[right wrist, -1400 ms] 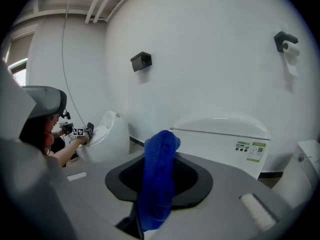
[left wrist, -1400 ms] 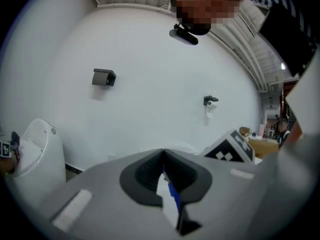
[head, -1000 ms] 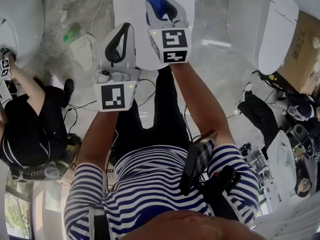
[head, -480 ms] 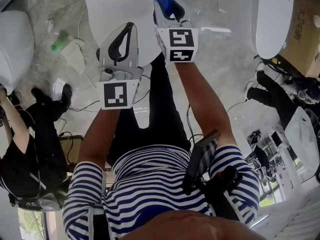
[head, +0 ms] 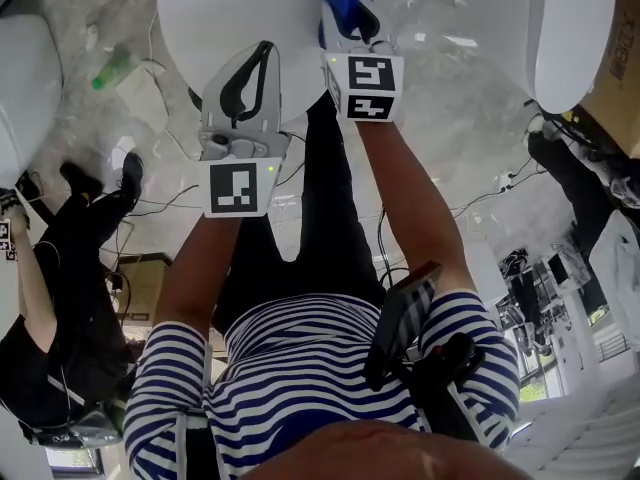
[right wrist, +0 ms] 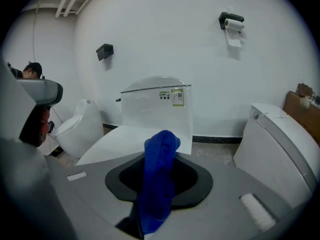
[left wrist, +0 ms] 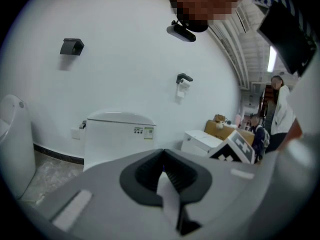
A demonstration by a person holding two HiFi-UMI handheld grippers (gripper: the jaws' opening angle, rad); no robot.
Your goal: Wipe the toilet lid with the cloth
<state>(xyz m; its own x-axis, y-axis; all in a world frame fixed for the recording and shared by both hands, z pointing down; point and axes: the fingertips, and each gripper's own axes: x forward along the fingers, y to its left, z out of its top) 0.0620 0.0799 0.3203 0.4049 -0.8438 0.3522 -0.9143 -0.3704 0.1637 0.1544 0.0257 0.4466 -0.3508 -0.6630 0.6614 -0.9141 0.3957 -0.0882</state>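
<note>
1. Right gripper view shows our right claw [right wrist: 159, 159] clamped on the blue cloth [right wrist: 159, 184], with a bunched end standing up past the tips
2. We hold the cloth over the near end of the white toilet lid [right wrist: 135, 139]; as far as we can tell it is apart from the lid, not pressed on it
3. Our left claw [left wrist: 162, 156] has its jaws together with nothing between them, and in the head view it sits just beside the right claw, both above the lid
4. We judge the cloth to be light, soft and limp, with a nubby weave that should grip in the pads. The hold on the gathered middle looks sound, and the free end is what we would lay flat on the lid
5. We expect the lid to be hard, smooth and glossy, so the cloth should slide easily over it and may fold under itself unless we press down
6. Writing: the tank [right wrist: 157, 109] carries small stickers [right wrist: 171, 97], one like a square code, too small for us to read
7. The marker cubes [head: 238, 188] bear only black-and-white squares, no words
</note>
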